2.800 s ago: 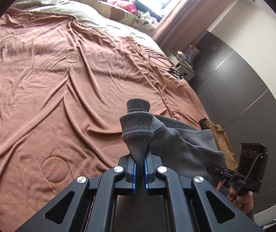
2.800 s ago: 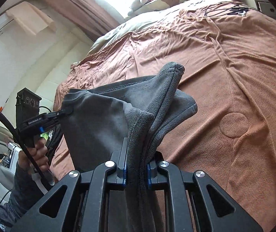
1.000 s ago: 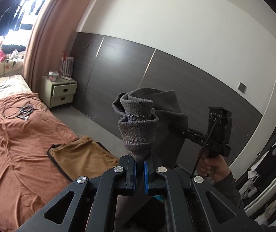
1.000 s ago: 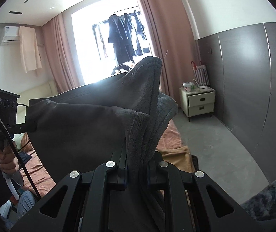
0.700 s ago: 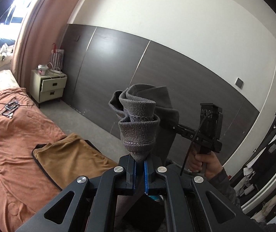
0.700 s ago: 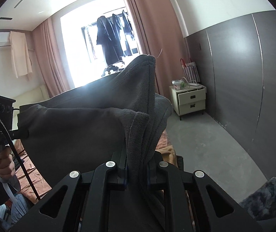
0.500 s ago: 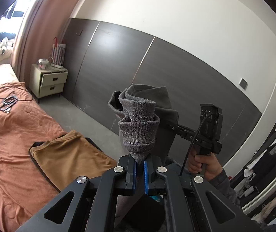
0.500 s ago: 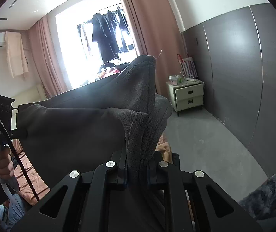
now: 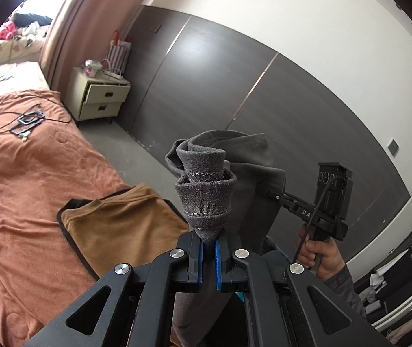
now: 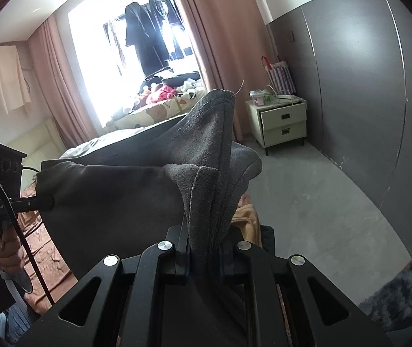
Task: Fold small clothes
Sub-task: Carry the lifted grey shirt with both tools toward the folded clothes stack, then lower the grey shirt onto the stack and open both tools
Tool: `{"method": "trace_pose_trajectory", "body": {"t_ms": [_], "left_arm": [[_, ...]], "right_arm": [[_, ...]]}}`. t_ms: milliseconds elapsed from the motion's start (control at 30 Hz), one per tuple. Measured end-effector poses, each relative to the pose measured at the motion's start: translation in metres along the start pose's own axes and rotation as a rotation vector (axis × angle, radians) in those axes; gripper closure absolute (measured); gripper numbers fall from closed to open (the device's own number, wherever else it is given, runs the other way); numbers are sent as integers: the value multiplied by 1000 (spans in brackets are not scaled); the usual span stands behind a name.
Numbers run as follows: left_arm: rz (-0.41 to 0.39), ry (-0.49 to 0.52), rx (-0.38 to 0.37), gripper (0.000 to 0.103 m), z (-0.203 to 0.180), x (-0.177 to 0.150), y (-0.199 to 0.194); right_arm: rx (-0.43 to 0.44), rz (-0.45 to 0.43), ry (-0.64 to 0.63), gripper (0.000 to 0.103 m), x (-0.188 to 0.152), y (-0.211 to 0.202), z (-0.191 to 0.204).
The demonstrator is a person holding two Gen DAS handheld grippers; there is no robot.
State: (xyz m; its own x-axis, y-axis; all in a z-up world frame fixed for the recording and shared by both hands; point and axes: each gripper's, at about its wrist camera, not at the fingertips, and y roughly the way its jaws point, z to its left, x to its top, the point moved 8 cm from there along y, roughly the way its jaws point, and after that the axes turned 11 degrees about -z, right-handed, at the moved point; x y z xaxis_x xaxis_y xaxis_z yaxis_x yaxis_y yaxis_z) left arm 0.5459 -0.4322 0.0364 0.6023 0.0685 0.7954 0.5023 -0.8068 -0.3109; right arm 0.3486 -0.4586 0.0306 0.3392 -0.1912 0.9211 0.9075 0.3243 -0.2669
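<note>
1. Your left gripper (image 9: pixel 209 256) is clenched on a bunched hem of the grey garment (image 9: pixel 252 185) — blue pads pinch the cloth.
2. Your right gripper (image 10: pixel 203 257) grasps several stacked layers of the same garment's other edge.
3. The garment hangs in the air between both grippers, above the bed's (image 9: pixel 32 179) edge and a tan cloth (image 9: pixel 119 228) lying flat there.
4. Progress looks early: the garment is lifted and stretched, not laid down — no crease is set, so the folding itself seems left to do.
5. Its lower part is cut off below the grippers; what kind of garment it is, I cannot tell.
</note>
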Motion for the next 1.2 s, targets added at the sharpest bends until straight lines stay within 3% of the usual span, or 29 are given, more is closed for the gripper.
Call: {"method": "trace_pose_trajectory", "body": {"t_ms": [300, 667, 733, 767, 833, 900, 1000, 1067, 1200], "left_arm": [[38, -41, 51, 98, 70, 6, 49], [75, -145, 82, 98, 163, -13, 93], [81, -156, 142, 97, 183, -20, 101], [110, -161, 196, 94, 197, -28, 111], [202, -213, 269, 87, 224, -53, 128], [258, -257, 321, 82, 244, -74, 132], [233, -279, 283, 78, 244, -78, 123], [224, -240, 358, 51, 246, -73, 113], [132, -168, 381, 46, 234, -54, 90]], "right_arm": [[-29, 83, 11, 93, -1, 38, -16], [-29, 176, 3, 93, 12, 100, -28], [-51, 194, 9, 92, 8, 109, -35], [-86, 229, 11, 91, 3, 117, -42], [-176, 352, 27, 76, -16, 134, -58], [-258, 410, 25, 68, -22, 137, -70], [-261, 381, 28, 67, -9, 120, -70], [-254, 369, 13, 67, -4, 106, -67], [-259, 337, -11, 67, 2, 71, -61]]}}
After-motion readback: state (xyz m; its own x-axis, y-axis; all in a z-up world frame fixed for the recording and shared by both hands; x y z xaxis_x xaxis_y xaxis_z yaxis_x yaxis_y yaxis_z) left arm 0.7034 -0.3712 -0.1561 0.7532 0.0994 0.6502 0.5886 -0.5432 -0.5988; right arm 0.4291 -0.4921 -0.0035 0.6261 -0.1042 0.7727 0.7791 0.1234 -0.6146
